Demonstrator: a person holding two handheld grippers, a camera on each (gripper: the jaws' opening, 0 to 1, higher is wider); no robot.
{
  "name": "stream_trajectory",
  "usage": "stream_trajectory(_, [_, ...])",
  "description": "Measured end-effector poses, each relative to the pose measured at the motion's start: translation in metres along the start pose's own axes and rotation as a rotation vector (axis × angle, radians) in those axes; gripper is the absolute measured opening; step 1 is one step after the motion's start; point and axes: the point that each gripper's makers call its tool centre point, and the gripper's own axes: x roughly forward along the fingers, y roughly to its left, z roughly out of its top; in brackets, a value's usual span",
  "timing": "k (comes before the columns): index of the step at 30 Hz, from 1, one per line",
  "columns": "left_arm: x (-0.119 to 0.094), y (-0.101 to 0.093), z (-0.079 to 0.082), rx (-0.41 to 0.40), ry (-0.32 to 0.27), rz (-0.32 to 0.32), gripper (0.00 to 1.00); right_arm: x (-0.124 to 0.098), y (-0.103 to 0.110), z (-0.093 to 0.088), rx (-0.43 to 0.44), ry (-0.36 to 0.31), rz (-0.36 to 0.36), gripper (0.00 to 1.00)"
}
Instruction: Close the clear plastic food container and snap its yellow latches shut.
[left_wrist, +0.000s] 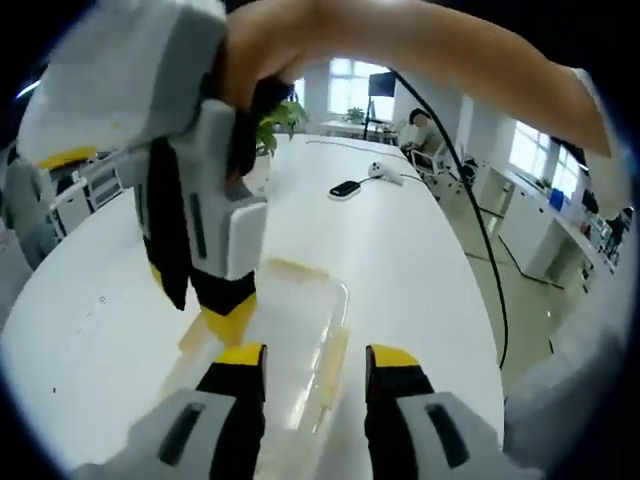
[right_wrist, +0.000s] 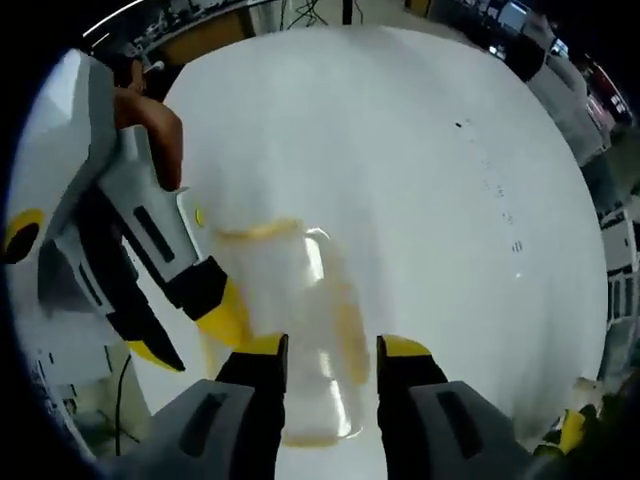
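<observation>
A clear plastic container (left_wrist: 300, 310) with pale yellow latches lies on the white table (left_wrist: 400, 250), lid on it. My left gripper (left_wrist: 316, 356) is open, its yellow tips hanging over the container's near end, one each side of a long latch (left_wrist: 335, 362). The right gripper (left_wrist: 200, 305), held by a hand, comes down from the upper left, open, one yellow tip at the container's left edge. In the right gripper view, the right gripper (right_wrist: 333, 348) straddles the container (right_wrist: 290, 290) with its jaws apart. The left gripper (right_wrist: 190, 332) enters from the left, one tip against the container's side.
Farther along the table lie a black device (left_wrist: 345, 188) and a white one (left_wrist: 385, 172) with a cord. A potted plant (left_wrist: 285, 115) stands at the far end. A black cable (left_wrist: 480, 220) hangs off the right. The table edge (right_wrist: 560, 330) curves nearby.
</observation>
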Motion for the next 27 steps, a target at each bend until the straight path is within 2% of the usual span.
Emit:
stream_trajectory(2, [0.001, -0.001, -0.004, 0.046, 0.023, 0.001, 0.33, -0.001, 0.003, 0.001, -0.024, 0.005, 0.034, 0.31])
stream_trajectory(5, [0.004, -0.002, -0.011, 0.071, 0.048, 0.013, 0.34, 0.0, -0.001, 0.001, -0.017, 0.015, 0.025, 0.34])
stream_trajectory(7, [0.006, -0.002, -0.006, 0.086, 0.02, 0.014, 0.35, 0.0, 0.002, 0.0, -0.031, 0.029, 0.05, 0.32])
stream_trajectory(11, [0.005, 0.0, -0.007, 0.086, 0.026, 0.022, 0.33, 0.001, 0.003, 0.002, -0.055, 0.047, 0.068, 0.3])
stream_trajectory(14, [0.006, -0.001, -0.008, 0.132, 0.038, 0.04, 0.32, 0.001, 0.002, 0.002, -0.057, 0.057, 0.078, 0.31])
stream_trajectory(17, [0.006, -0.001, -0.009, 0.162, 0.05, 0.048, 0.32, 0.001, 0.003, -0.002, -0.069, 0.087, 0.093, 0.36])
stream_trajectory(21, [0.008, 0.002, -0.009, 0.225, 0.055, 0.073, 0.29, 0.003, 0.005, -0.002, -0.089, 0.095, 0.115, 0.32])
stream_trajectory(24, [0.011, 0.0, -0.009, 0.248, 0.064, 0.085, 0.29, 0.004, 0.003, -0.003, -0.078, 0.102, 0.117, 0.32])
stream_trajectory(27, [0.012, 0.002, -0.01, 0.321, 0.095, 0.111, 0.28, 0.005, 0.0, -0.003, -0.056, 0.106, 0.123, 0.33])
